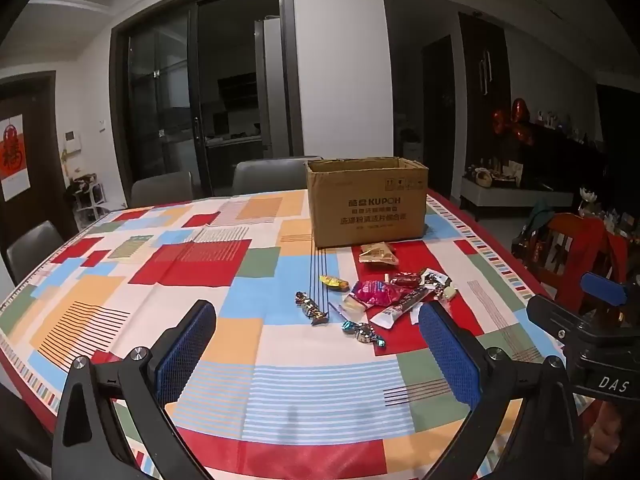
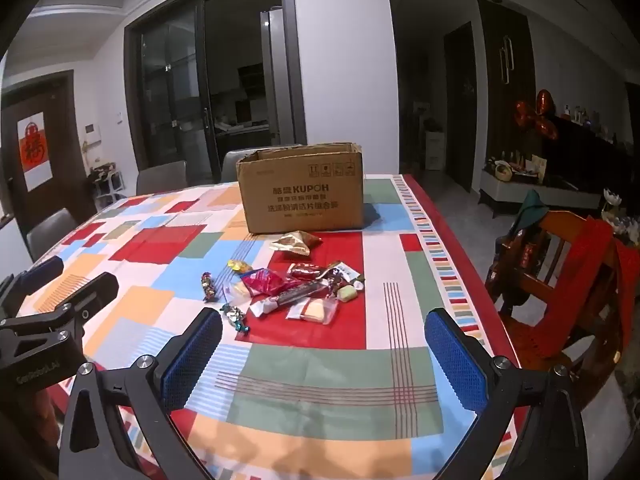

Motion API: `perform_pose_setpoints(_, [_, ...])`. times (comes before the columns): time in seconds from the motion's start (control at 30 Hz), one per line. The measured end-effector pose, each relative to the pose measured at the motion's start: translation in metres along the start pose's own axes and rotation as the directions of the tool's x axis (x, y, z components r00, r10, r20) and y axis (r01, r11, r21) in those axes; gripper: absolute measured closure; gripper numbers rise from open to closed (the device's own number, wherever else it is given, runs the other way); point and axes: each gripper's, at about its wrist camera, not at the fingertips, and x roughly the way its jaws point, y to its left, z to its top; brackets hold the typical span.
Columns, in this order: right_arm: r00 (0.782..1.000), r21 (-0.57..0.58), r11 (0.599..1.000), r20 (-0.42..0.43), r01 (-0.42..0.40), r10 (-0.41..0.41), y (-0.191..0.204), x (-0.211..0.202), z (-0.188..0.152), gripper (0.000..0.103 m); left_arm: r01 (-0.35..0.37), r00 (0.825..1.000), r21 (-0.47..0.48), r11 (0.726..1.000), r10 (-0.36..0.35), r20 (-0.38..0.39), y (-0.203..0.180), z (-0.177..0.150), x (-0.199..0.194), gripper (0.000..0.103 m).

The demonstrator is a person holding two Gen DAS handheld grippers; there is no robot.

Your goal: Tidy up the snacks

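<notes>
Presently, on the table (image 2: 400, 364), under a patchwork cloth:

1. Box (image 2: 303, 188): open-topped cardboard, near the far edge, toward the right side. Likely light and empty, though its inside is hidden; stiff walls, best taken by a top rim. Probably the destination, so no need to move it.

2. Tan packet (image 2: 296, 243): crinkled foil, lying just in front of the box. Light, soft, slippery; pinch a flat sealed edge.

3. Long sachet (image 2: 289, 299): white and dark, flat, in the heap of snacks near the middle of the right half. Thin, hard to get under; pinch across its width at one end.

4. Pink wrapper (image 2: 264, 281): puffy foil, touching the sachet. Light, crushable; a gentle grip across the middle.

5. Clear wafer bag (image 2: 313, 312): nearest edge of the heap. Contents judged brittle.

6. Twist candies: dark one (image 2: 209, 286), blue one (image 2: 235, 316), yellow one (image 2: 239, 266), on the heap's left fringe. Small, hard, prone to roll; take the body, not the twisted ends.

Tools: left gripper (image 1: 316, 356) and right gripper (image 2: 324, 360), both spread wide and holding nothing, hover above the near edge, well short of the heap.
</notes>
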Motion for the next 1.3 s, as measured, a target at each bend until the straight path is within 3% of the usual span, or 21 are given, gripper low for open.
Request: perform_pose_setpoints(1.3, [1.0, 0.0, 1.0, 0.02, -0.009, 0.009, 0.004, -0.01, 0.0, 0.001, -0.005, 0.999, -0.014, 1.0, 0.005, 0.036, 0.0, 0.002, -0.015, 0.0])
